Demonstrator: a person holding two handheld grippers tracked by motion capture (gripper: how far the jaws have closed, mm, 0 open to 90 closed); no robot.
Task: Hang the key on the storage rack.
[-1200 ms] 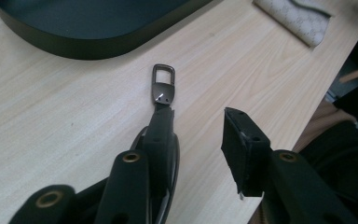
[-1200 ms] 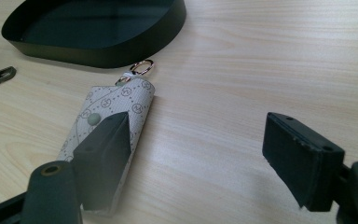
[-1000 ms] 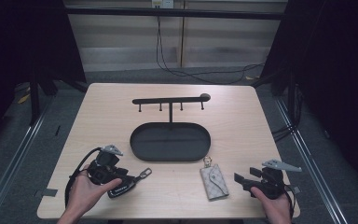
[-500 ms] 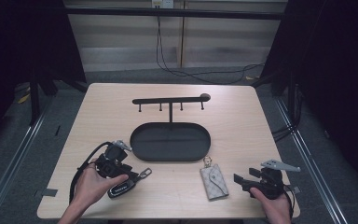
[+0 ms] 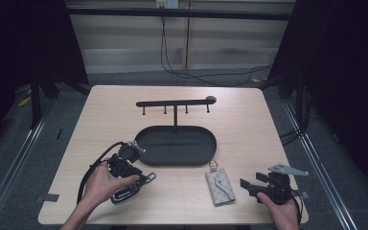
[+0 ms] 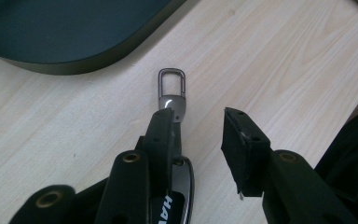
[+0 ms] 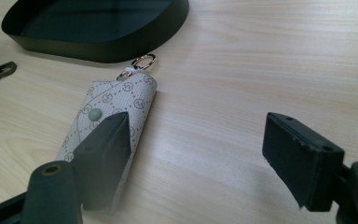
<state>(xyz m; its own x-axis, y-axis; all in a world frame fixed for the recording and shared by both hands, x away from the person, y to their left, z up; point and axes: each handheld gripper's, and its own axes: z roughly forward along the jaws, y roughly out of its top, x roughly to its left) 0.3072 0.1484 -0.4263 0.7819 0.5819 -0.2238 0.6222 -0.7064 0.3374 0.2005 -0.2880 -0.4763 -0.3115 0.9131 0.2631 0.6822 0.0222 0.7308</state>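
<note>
Your left gripper (image 6: pixel 200 140) stood over the black car key fob with a metal clip loop (image 6: pixel 171 95) near the front left of the light wooden table (image 5: pixel 249 124). The fob lay flat, just beside the near rim of the black oval metal tray (image 5: pixel 177 146) but not touching it. One jaw sat on top of the fob's neck and the other was clear over bare wood, so the jaws had just been closing with a gap between them and nothing clamped; the fob was under one jaw, not between the two.

To do this step well, you needed to shift the left gripper sideways until the fob's narrow neck lay centred in the gap, then lower the tips to the wood before closing. A grip taken off centre would probably have pushed the fob aside or pinched one edge. The clip loop pointed toward the tray and was best left free, presumably for hanging on the black hook rail (image 5: pixel 175 103) that rose from the tray's far side.

Your right gripper (image 7: pixel 205 158) rested low at the front right with its jaws wide apart and empty. The beige patterned fabric key pouch with a gold ring (image 7: pixel 112 121) lay on the table ahead of its left jaw, whether touching it could not be told
</note>
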